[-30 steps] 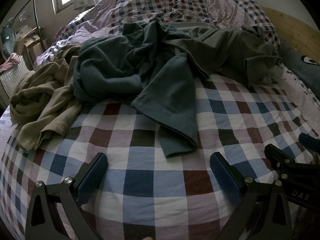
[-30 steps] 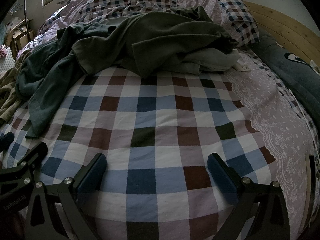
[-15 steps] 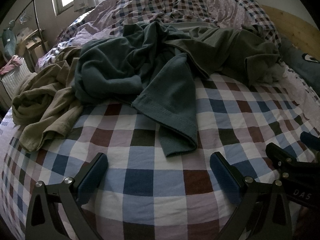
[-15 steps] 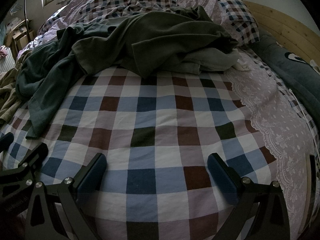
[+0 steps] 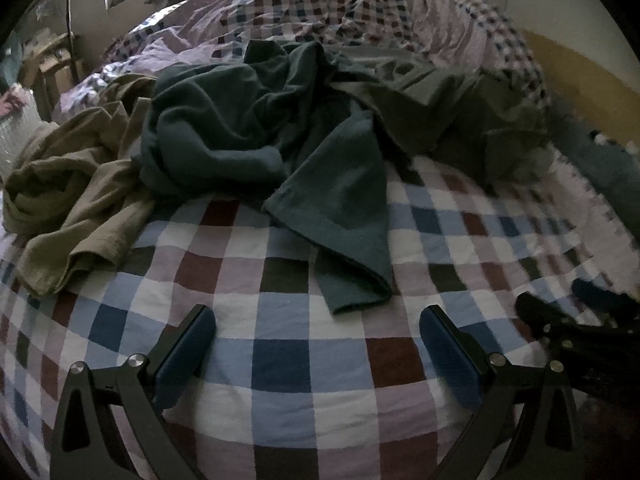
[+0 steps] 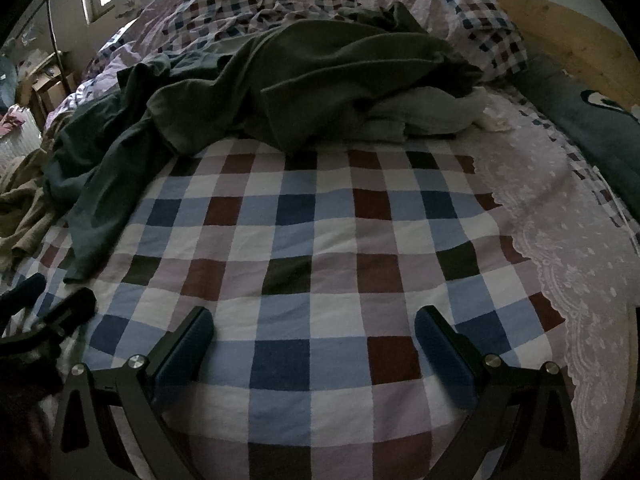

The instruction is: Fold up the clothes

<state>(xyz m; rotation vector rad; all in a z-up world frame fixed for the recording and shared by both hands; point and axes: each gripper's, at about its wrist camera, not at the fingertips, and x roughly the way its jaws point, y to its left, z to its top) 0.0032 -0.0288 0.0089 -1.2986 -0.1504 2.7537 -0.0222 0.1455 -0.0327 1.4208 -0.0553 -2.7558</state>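
A crumpled dark teal garment (image 5: 256, 136) lies on the checked bed sheet (image 5: 280, 356), one sleeve (image 5: 344, 232) trailing toward my left gripper (image 5: 318, 328), which stands open and empty just short of the cuff. An olive-green garment (image 5: 440, 120) is heaped behind it at the right, and a beige garment (image 5: 80, 192) is bunched at the left. In the right wrist view the olive-green garment (image 6: 340, 76) covers a pale folded cloth (image 6: 424, 116), with the teal garment (image 6: 104, 184) at the left. My right gripper (image 6: 314, 324) is open over bare checked sheet (image 6: 320, 232).
A rumpled checked duvet (image 5: 340, 12) fills the back of the bed. A wooden headboard (image 6: 568, 44) and a dark cushion (image 6: 592, 128) run along the right. A lace-edged pink cover (image 6: 560, 240) lies at the right. A lamp stand and boxes (image 5: 60, 64) stand off the bed's left.
The left wrist view has shifted slightly, so the clothes sit a little further right and lower; its right side is motion-blurred. The right gripper barely moved. Both stay open.
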